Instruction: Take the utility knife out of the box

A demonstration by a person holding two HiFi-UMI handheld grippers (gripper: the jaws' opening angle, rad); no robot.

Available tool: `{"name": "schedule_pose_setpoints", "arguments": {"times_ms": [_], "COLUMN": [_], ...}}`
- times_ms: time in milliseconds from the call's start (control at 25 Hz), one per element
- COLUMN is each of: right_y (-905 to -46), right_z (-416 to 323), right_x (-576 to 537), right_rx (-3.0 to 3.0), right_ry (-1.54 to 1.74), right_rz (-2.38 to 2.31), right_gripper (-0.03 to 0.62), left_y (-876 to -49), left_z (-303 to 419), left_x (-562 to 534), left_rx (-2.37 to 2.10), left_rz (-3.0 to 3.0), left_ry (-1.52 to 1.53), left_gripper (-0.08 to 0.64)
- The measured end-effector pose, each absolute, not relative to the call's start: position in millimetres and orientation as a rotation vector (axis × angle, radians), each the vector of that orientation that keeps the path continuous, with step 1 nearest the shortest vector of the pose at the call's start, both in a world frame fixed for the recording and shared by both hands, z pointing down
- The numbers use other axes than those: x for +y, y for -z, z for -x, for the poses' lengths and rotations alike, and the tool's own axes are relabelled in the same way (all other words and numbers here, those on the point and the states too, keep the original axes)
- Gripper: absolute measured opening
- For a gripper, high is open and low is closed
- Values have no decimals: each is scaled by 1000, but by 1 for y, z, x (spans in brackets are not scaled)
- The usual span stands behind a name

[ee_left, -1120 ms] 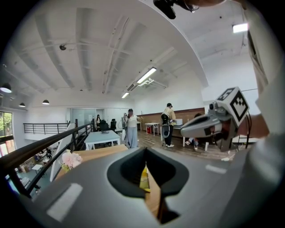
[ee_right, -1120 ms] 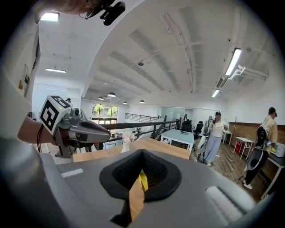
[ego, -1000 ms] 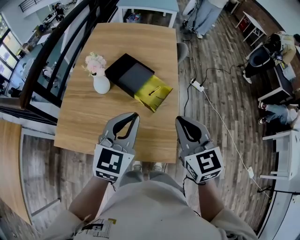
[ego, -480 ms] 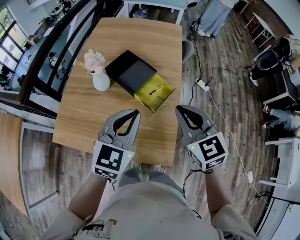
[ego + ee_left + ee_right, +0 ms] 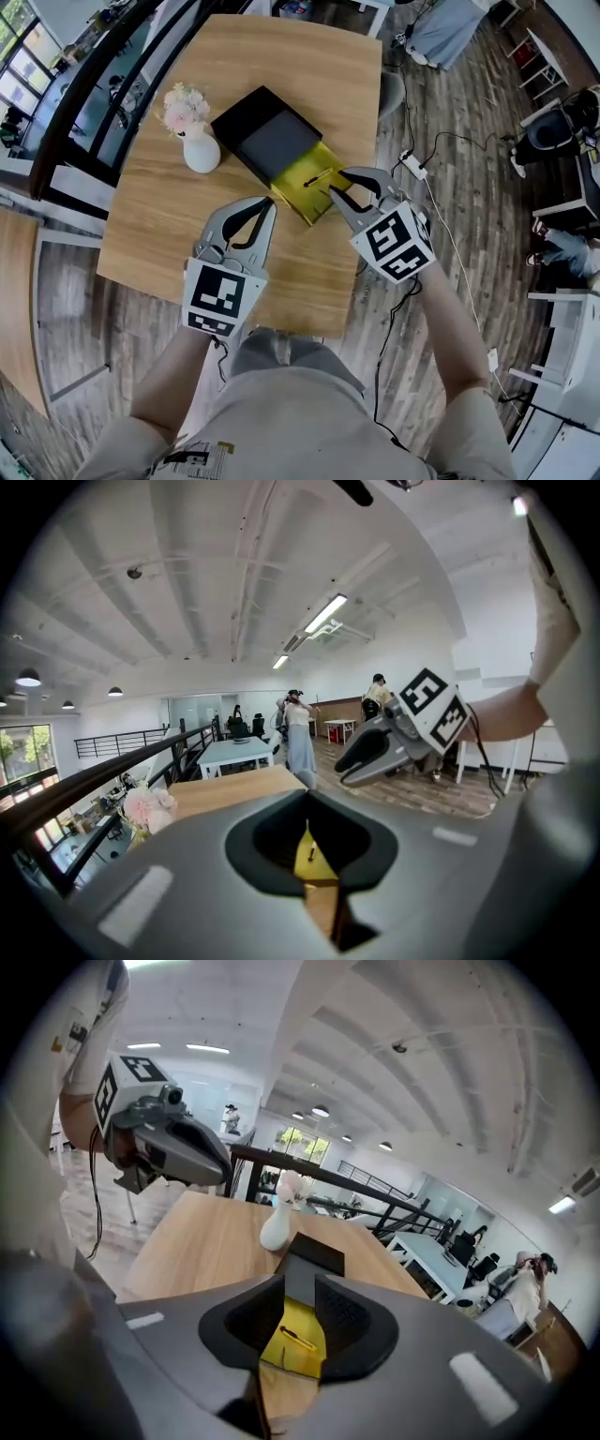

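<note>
Two tongs up: right tongs (image 5: pixel 336 182), just opening and empty, hover nearest the utility knife (image 5: pixel 317 178) (crosswise ahead, in the box (image 5: pixel 298 195)), left tongs (image 5: pixel 270 202) closed, behind.

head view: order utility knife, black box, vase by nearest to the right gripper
Jaws of the right gripper have just been opening, nothing between them.
1. utility knife, in the yellow tray just ahead
2. black box, beyond the tray
3. vase, far left
</note>
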State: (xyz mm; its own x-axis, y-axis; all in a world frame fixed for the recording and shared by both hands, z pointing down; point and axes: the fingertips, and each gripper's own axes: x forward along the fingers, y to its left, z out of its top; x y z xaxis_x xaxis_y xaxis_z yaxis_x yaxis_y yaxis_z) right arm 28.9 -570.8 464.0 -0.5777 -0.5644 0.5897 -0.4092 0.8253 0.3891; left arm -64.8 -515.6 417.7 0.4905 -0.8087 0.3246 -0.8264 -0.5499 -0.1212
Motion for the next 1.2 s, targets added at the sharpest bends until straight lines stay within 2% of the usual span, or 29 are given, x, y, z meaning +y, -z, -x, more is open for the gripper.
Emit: {"name": "schedule_pose_setpoints", "arguments": {"times_ms": [760,1200], "right_y": [-697,-756], "right_z": [-7,-14], "right_x": [-652,-671], "right_rx": [-1903,-1811], "right_ry": [168,164], "right_rz": [-118,-44], "right_gripper": [117,121], "left_y": [-562,-622], "left_z": [84,97], "left_x": [-583,-583], "left_rx": [-1356,-1338], "left_rz": [-2476,-2357], "left_ry": [-635,-694], "left_gripper": [2,2]}}
